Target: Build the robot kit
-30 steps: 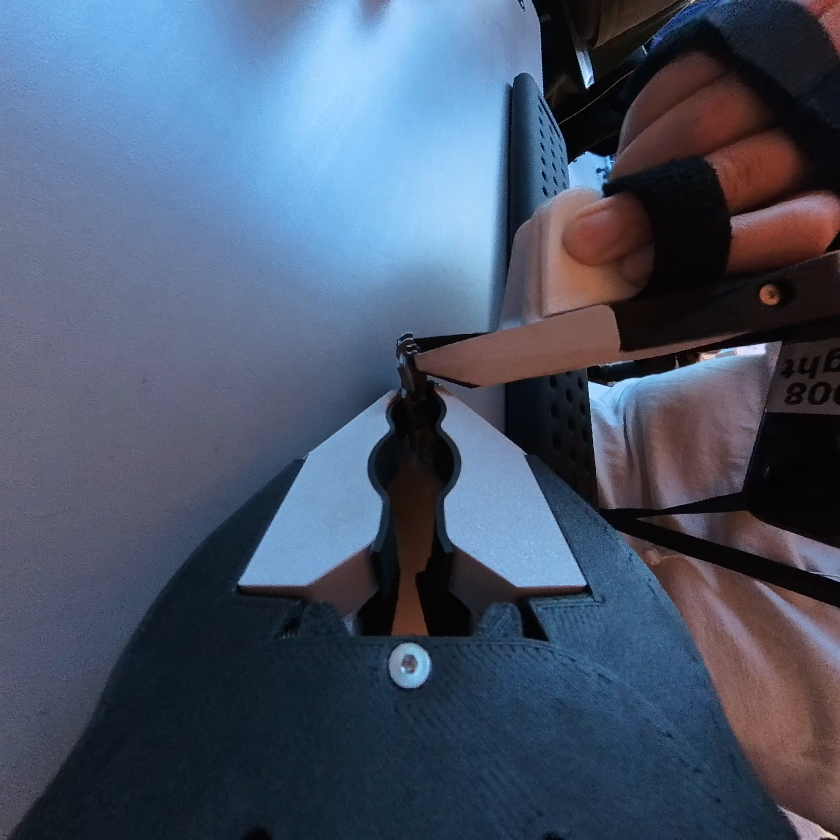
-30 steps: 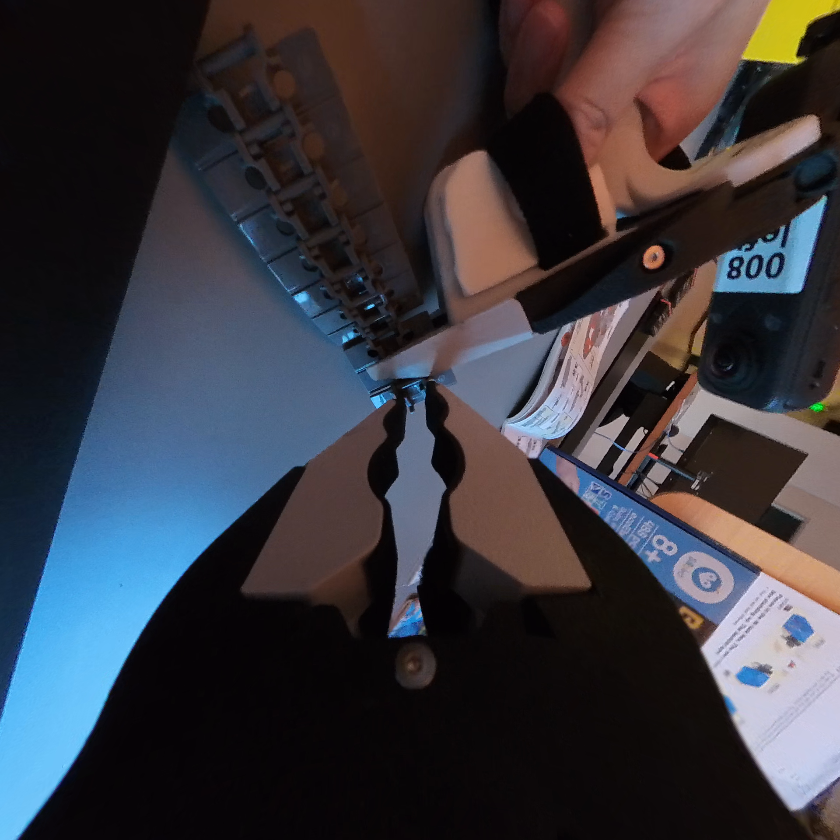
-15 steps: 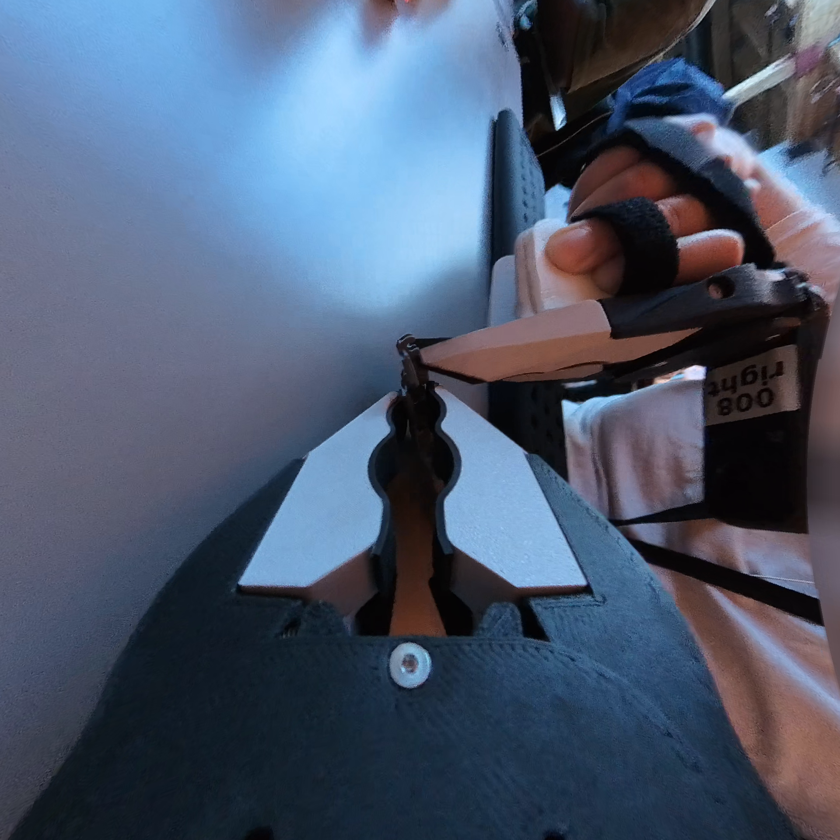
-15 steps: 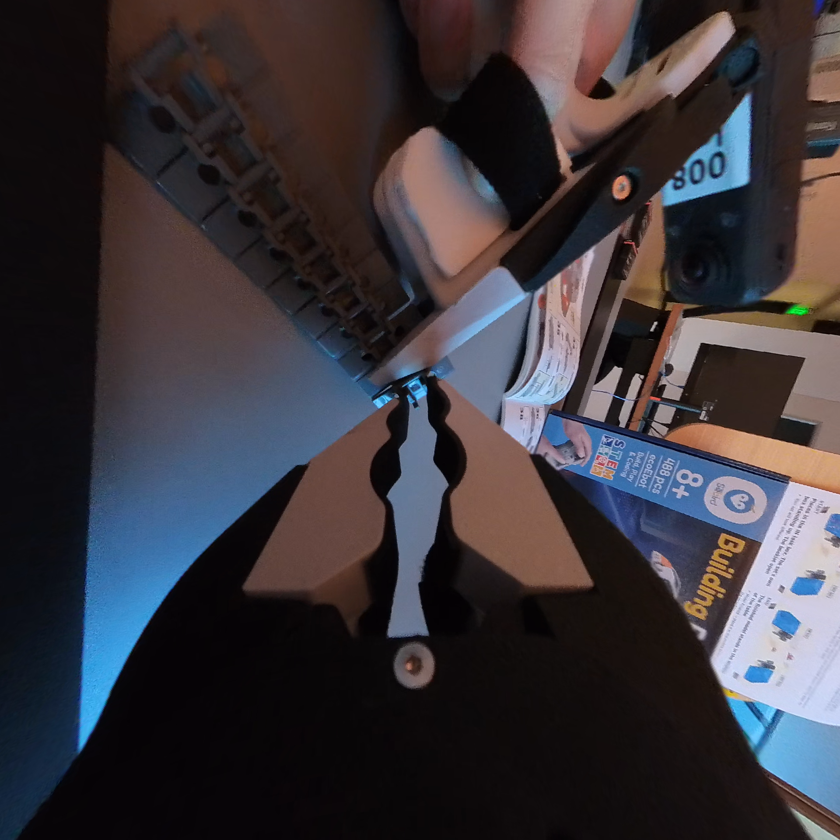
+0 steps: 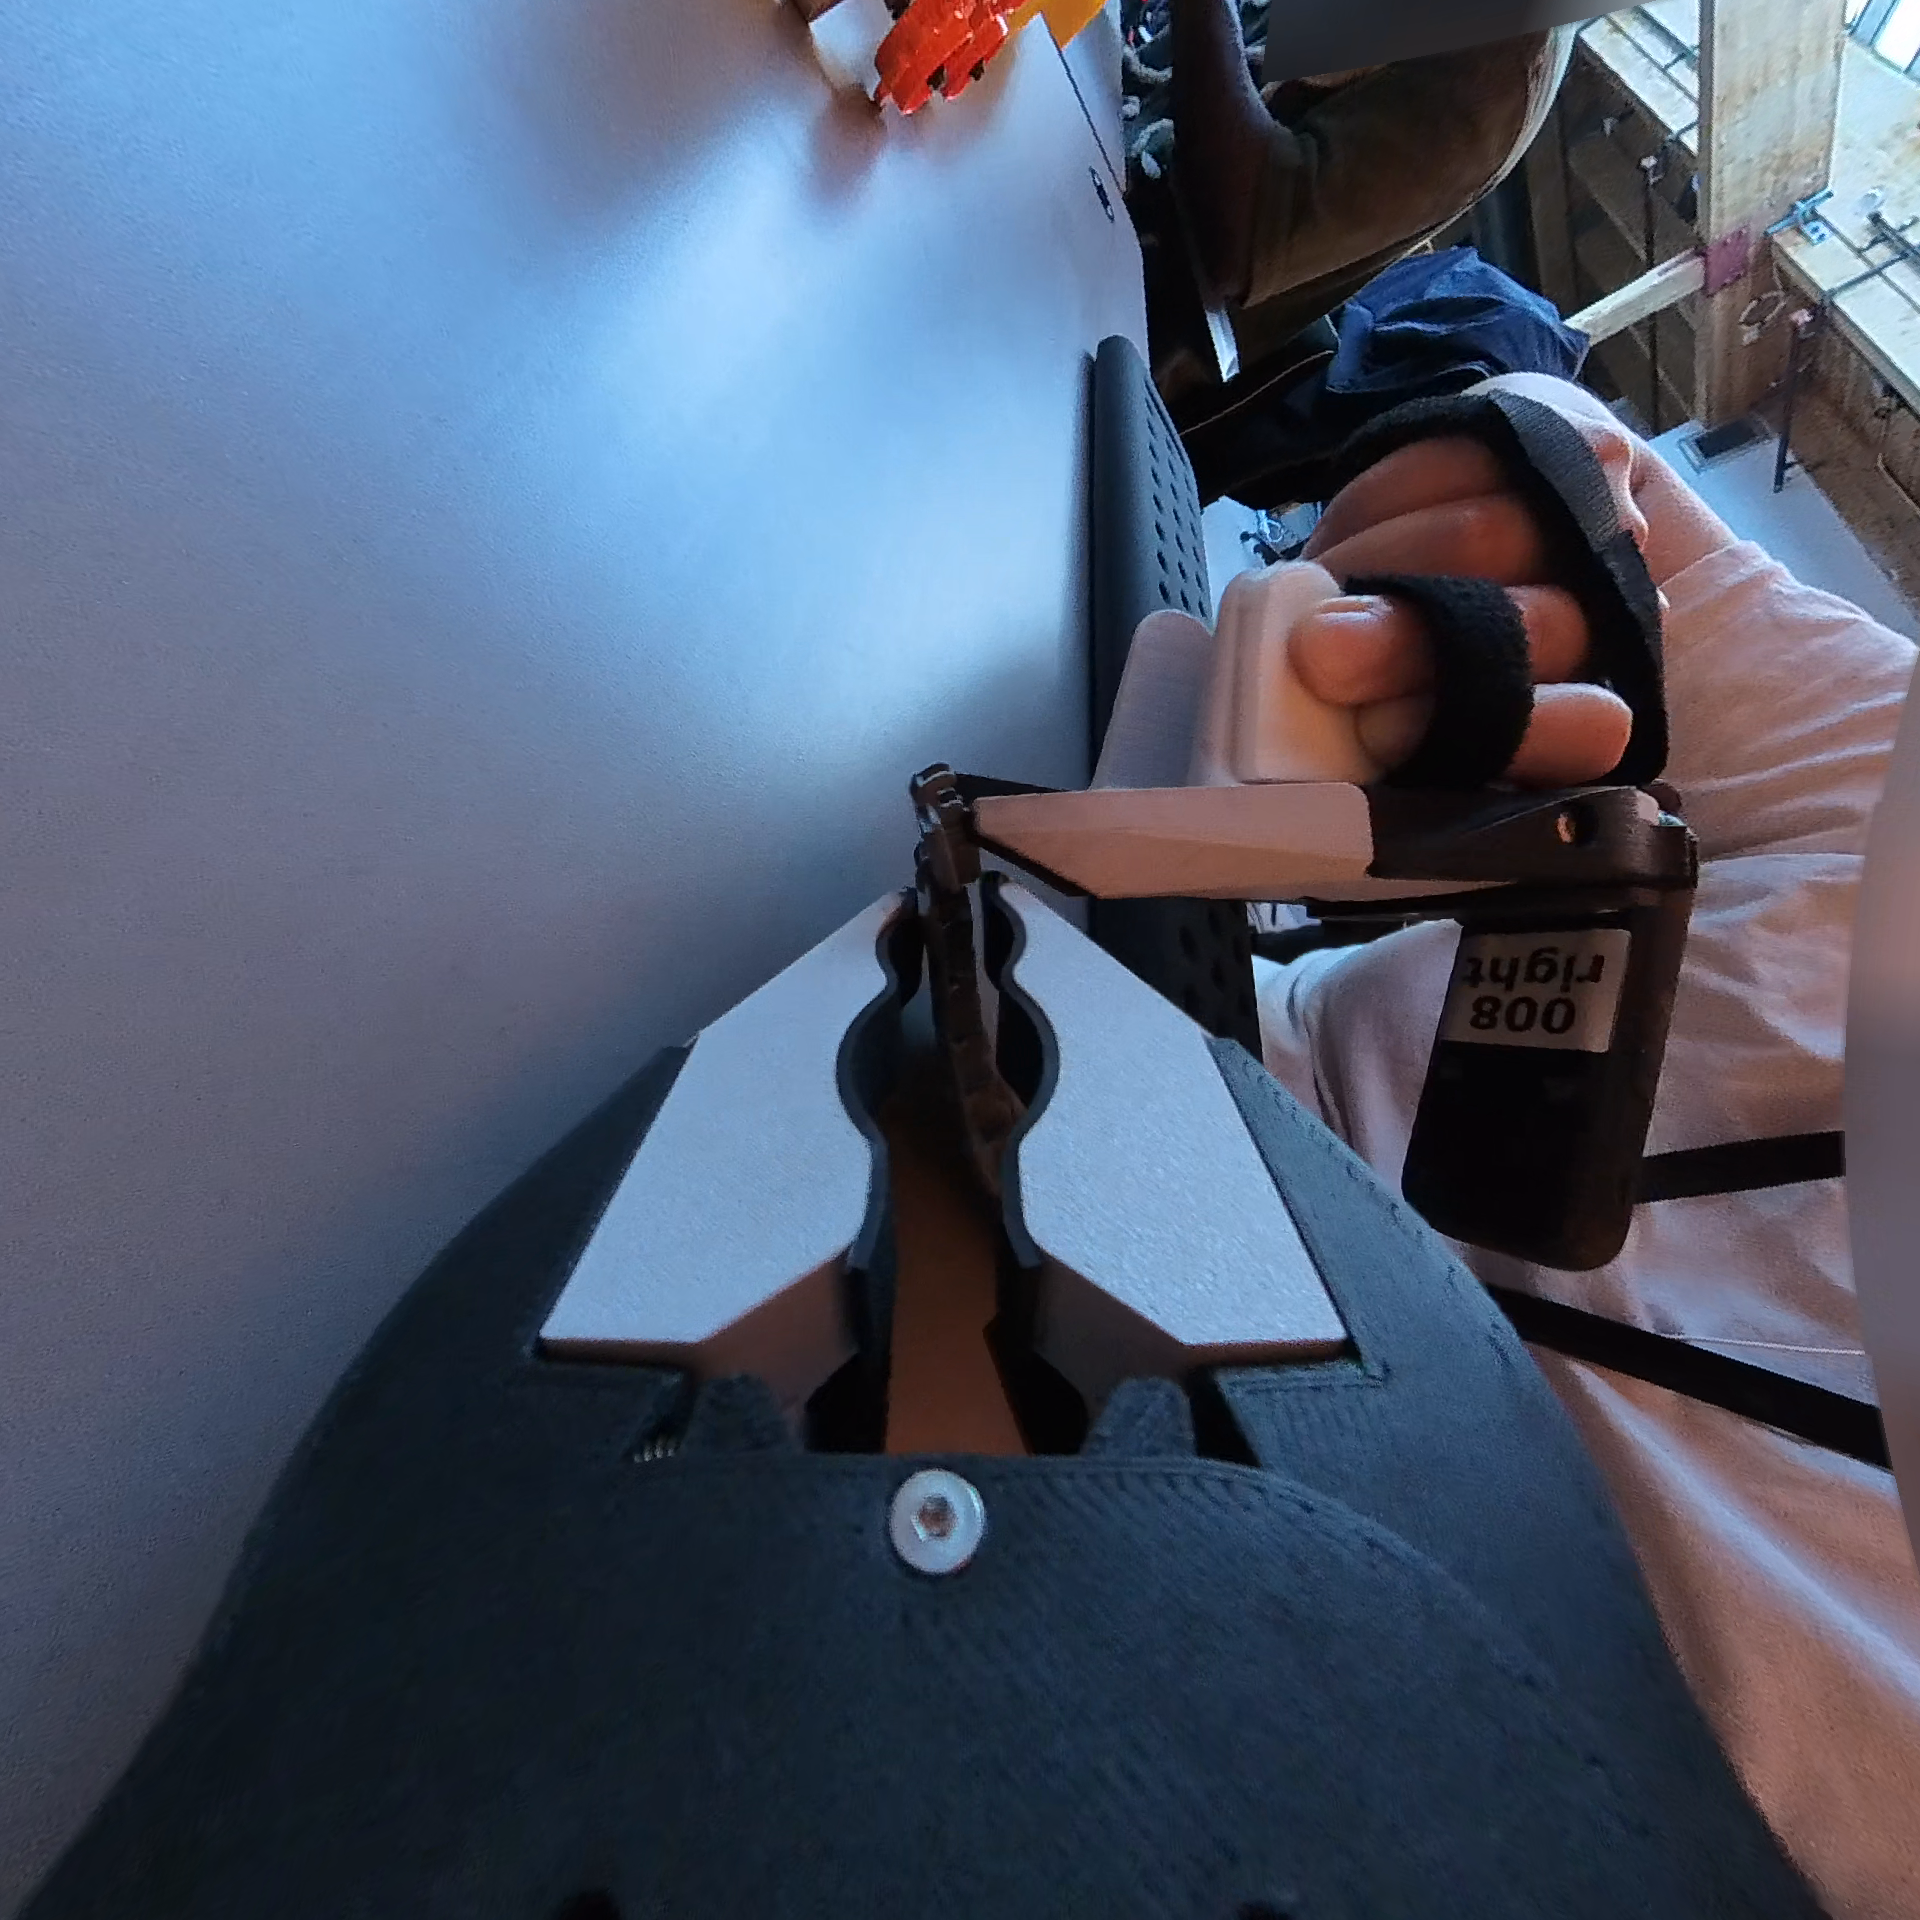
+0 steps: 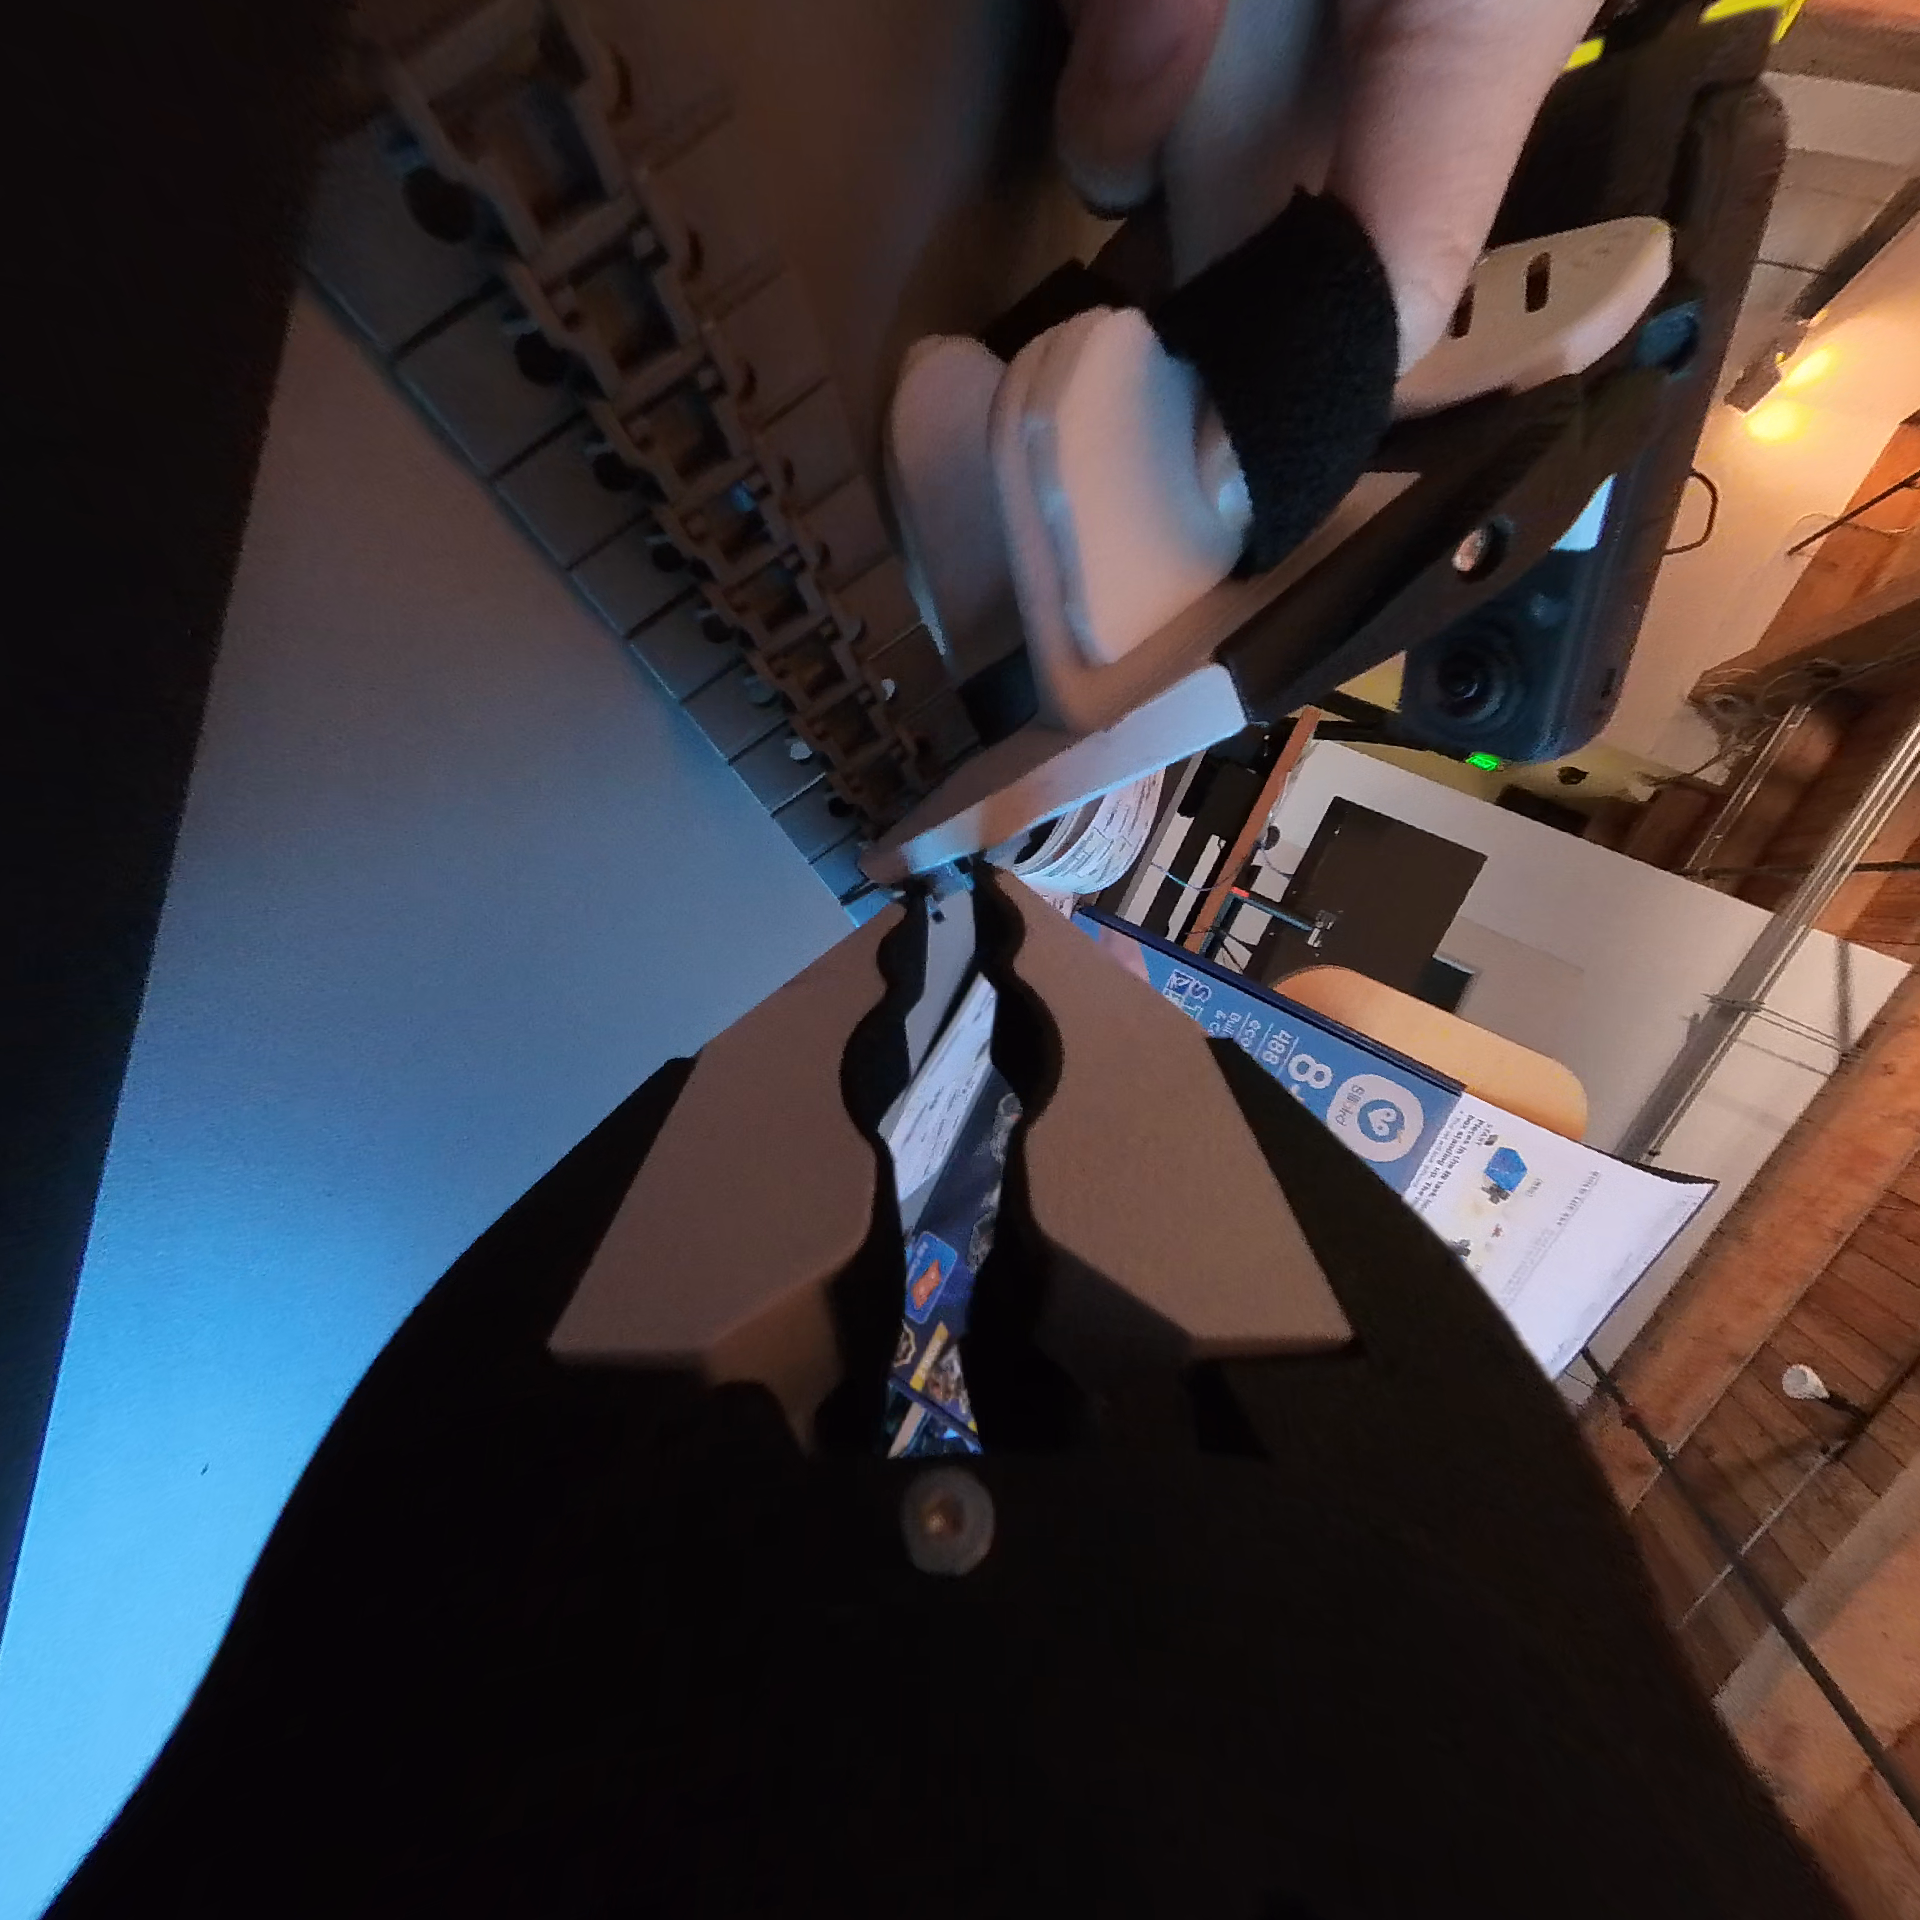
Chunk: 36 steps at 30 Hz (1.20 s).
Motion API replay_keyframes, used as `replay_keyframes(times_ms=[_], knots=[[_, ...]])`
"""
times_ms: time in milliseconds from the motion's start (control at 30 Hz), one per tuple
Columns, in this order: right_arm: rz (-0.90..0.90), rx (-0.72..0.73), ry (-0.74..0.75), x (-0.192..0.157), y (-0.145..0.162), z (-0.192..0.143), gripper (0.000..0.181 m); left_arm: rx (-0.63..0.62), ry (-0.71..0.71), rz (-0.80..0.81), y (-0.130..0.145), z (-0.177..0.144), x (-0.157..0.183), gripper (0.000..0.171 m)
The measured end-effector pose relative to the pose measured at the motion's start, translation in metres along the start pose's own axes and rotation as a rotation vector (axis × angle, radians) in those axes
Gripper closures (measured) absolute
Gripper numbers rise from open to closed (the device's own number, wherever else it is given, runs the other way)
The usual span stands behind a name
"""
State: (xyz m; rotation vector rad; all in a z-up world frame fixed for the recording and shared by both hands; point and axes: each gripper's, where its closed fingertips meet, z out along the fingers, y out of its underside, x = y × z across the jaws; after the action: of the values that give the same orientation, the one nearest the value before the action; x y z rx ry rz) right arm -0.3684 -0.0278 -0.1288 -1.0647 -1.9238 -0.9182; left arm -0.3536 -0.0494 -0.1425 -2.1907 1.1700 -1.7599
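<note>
**Both hand-held grippers pinch one end of a track strip**

My left hand-held gripper [image 5: 945,894] is clamped on a grey linked plastic track strip [image 5: 961,997]. In the left wrist view the track strip runs lengthwise between the two pale fingers and pokes out just past their tips, so its long axis follows the fingers.

My right hand-held gripper [image 6: 951,899] comes in from the side, roughly square to the left one. Its tips are closed on the last link of the same end, touching the left one's tips.

In the right wrist view the rest of the track strip stretches away from that pinched end, up and to the left, link after link. I cannot tell whether it rests on the matte grey counter [image 5: 520,520] or hangs clear of it.

Writing is sparse. A white sticker [image 5: 1527,997] with dark print sits on the black camera body under the right hand-held gripper, and it reads upside down from here. A gloved hand [image 5: 1455,644] with a black finger strap grips above it.

Farther out lie a blue printed cardboard box [image 6: 1299,1070] with white lettering and a round logo, and a white illustrated instruction sheet [image 6: 1538,1226] just beside it. Both are past the counter's edge, over the wooden plank floor [image 6: 1818,1299].

At the counter's far end is a cluster of red-orange plastic pieces [image 5: 935,52]. A black perforated panel [image 5: 1143,520] stands along its edge.
</note>
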Motion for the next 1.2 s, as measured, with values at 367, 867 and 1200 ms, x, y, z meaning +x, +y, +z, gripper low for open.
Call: replay_keyframes(times_ms=[367, 867, 1200], knots=[[-0.008, 0.038, 0.016, -0.001, 0.0, 0.001, 0.181, 0.031, -0.01, 0.0, -0.004, -0.001, 0.0, 0.164], [1.545, 0.808, -1.078, 0.011, 0.016, -0.023, 0.154, -0.007, 0.038, 0.176, 0.003, 0.003, 0.019, 0.164], [1.606, 0.915, -1.491, 0.008, -0.01, -0.024, 0.171, -0.018, 0.061, 0.176, 0.004, 0.004, 0.021, 0.164]])
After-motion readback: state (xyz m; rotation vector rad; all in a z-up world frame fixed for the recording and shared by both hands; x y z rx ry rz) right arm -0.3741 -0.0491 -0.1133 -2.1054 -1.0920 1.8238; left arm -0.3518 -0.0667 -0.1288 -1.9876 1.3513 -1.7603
